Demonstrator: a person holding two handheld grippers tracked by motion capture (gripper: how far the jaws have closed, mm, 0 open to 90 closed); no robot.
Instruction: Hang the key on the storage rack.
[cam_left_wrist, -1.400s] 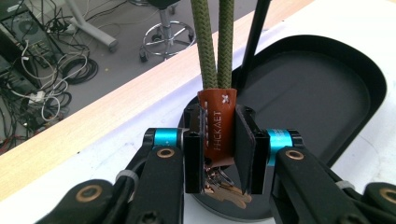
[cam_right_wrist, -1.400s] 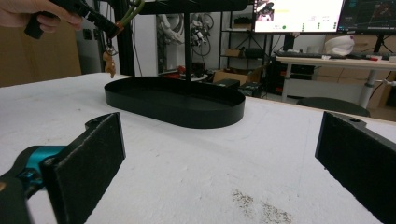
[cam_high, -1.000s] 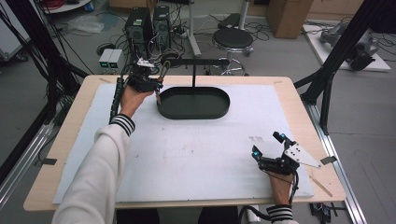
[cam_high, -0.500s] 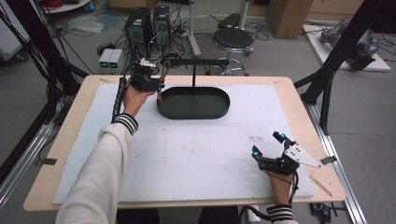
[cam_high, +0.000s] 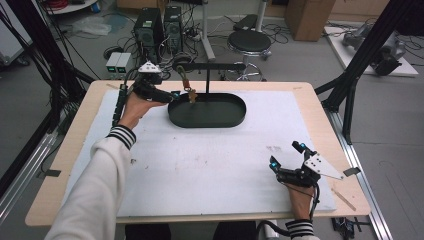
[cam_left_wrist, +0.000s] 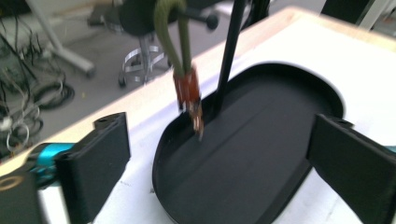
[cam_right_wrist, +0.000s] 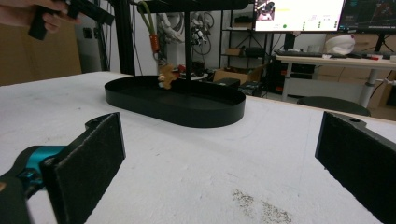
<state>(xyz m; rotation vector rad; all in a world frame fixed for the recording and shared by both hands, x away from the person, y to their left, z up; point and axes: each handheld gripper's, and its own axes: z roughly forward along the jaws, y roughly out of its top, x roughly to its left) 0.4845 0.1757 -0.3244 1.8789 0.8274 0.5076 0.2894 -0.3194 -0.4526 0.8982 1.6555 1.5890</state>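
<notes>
The left arm is reaching long across the tabletop (cam_high: 150, 200), white sleeve stretched out, the hand gripping the left gripper (cam_high: 172, 95) at the far left, right beside the left end of the black oval tray (cam_high: 220, 120). Its jaws are standing spread wide, nothing between them, and they are pointing along the tray towards the black stand (cam_high: 207, 80) rising from it. In the left gripper view the jaws are framing the tray floor, and there is the strap (cam_left_wrist: 175, 42) dangling from the stand's crossbar: an olive loop with an orange-red clip and a small brassy tag (cam_left_wrist: 198, 122) swinging blurred just over the tray's far left end. From the high view the tag is hanging just beyond the left jaws, apart from them.

Over at the near right, the right gripper (cam_high: 285, 160) is sitting low at the tabletop's edge, wrist tucked in close to the body, jaws gaping wide and empty, looking across the white mat (cam_right_wrist: 196, 177) towards the tray, well apart from it.
</notes>
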